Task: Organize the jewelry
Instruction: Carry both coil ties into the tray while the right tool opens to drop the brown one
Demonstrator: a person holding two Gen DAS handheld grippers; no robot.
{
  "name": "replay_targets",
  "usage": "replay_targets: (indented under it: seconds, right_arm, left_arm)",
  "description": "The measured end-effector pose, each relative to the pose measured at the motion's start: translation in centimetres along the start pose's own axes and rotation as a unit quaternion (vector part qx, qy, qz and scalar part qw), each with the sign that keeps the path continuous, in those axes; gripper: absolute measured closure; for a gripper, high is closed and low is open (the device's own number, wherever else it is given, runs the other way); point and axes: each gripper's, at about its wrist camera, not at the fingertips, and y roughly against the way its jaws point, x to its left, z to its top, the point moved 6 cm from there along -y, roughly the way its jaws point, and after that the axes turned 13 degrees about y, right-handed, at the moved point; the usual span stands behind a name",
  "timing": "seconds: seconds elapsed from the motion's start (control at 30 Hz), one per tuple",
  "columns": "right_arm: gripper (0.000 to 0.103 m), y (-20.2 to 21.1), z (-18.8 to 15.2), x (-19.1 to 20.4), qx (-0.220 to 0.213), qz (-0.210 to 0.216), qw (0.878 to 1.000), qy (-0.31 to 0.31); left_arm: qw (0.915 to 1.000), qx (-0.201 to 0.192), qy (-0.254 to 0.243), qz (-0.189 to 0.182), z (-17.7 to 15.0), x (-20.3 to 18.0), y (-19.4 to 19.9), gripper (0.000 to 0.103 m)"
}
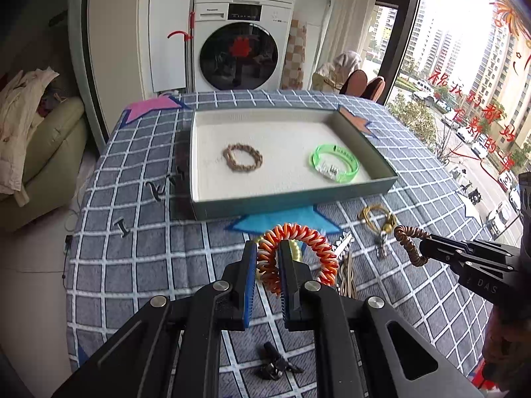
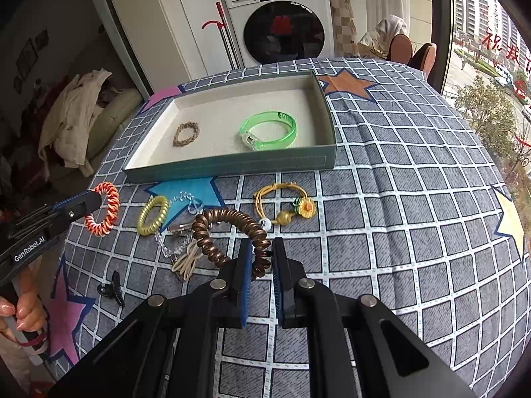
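Observation:
My left gripper (image 1: 268,248) is shut on an orange-and-white spiral coil bracelet (image 1: 308,248), held above the checked cloth; it also shows in the right wrist view (image 2: 103,214). My right gripper (image 2: 262,248) is shut on a brown spiral coil bracelet (image 2: 225,229), lifted off the cloth, seen from the left wrist view too (image 1: 410,242). A shallow teal tray (image 2: 232,167) with a white lining lies beyond, holding a tan braided bracelet (image 2: 186,133) and a clear green bangle (image 2: 269,130).
On the cloth lie a yellow coil bracelet (image 2: 152,215), a clear bead chain (image 2: 179,238), beige bands (image 2: 187,262), a yellow cord bracelet with a flower charm (image 2: 285,205) and a black hair clip (image 2: 111,288). A washing machine (image 2: 282,23) stands behind the table.

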Motion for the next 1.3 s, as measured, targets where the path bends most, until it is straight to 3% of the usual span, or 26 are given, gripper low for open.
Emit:
replay_targets:
  seconds: [0.4,0.77,1.3]
  right_arm:
    - [0.09,-1.2,7.4,-2.5,-0.024,0.0,1.0,-0.007]
    - [0.09,-5.4,12.8,-3.7,-0.032,0.014,0.999,-0.008]
    - [0.09,-13.2,15.7,-5.7,-0.014,-0.005,0.999,-0.037]
  left_arm:
    - [0.999,-0.041,-0.003,0.013,6.6,-0.2,-1.5,0.07]
    - [0.9982,-0.049,0.007,0.033,11.4,0.1,-6.0,0.07]
    - [0.9963,-0.015,0.013,0.084,12.3,1.2,-14.4,0.07]
